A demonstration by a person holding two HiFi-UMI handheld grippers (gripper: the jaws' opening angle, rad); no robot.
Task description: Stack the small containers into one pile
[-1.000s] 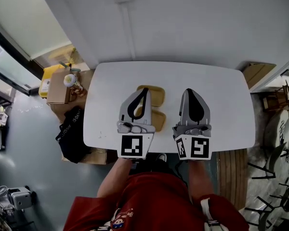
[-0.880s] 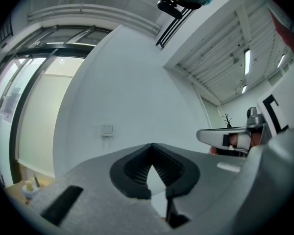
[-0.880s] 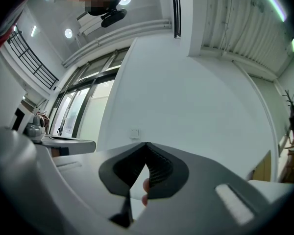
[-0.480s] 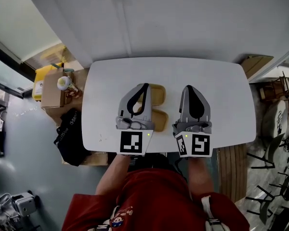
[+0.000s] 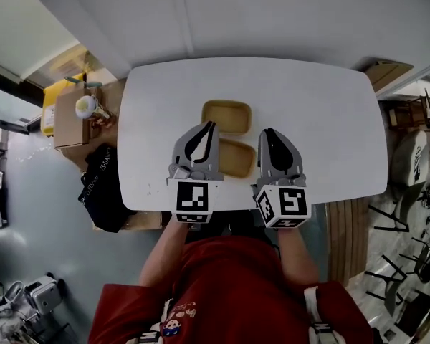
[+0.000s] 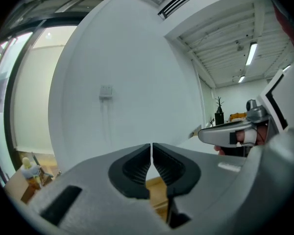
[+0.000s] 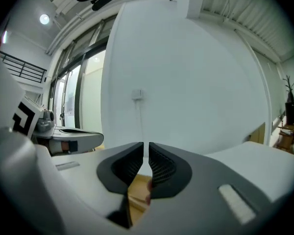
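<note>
Two shallow tan containers lie on the white table (image 5: pixel 322 120). The far container (image 5: pixel 226 116) is fully in sight. The near container (image 5: pixel 236 158) lies between my two grippers, its left edge hidden by the left one. My left gripper (image 5: pixel 209 125) hovers over the table, its jaws opening by a thin slit with nothing between them. My right gripper (image 5: pixel 267 132) is just right of the near container, jaws also opening and empty. In the left gripper view the left gripper (image 6: pixel 151 145) shows tan container (image 6: pixel 156 187) below it. The right gripper (image 7: pixel 146 144) likewise shows tan container (image 7: pixel 137 192) beneath.
Left of the table stand a cardboard box (image 5: pixel 73 117) with a bottle, a yellow crate (image 5: pixel 49 113) and a black bag (image 5: pixel 99 186) on the floor. A wooden bench (image 5: pixel 347 239) and chairs (image 5: pixel 416 156) are at the right. A white wall rises behind the table.
Both grippers have drawn back toward the table's near edge, uncovering the far container. Both pairs of jaws have parted slightly from shut.
</note>
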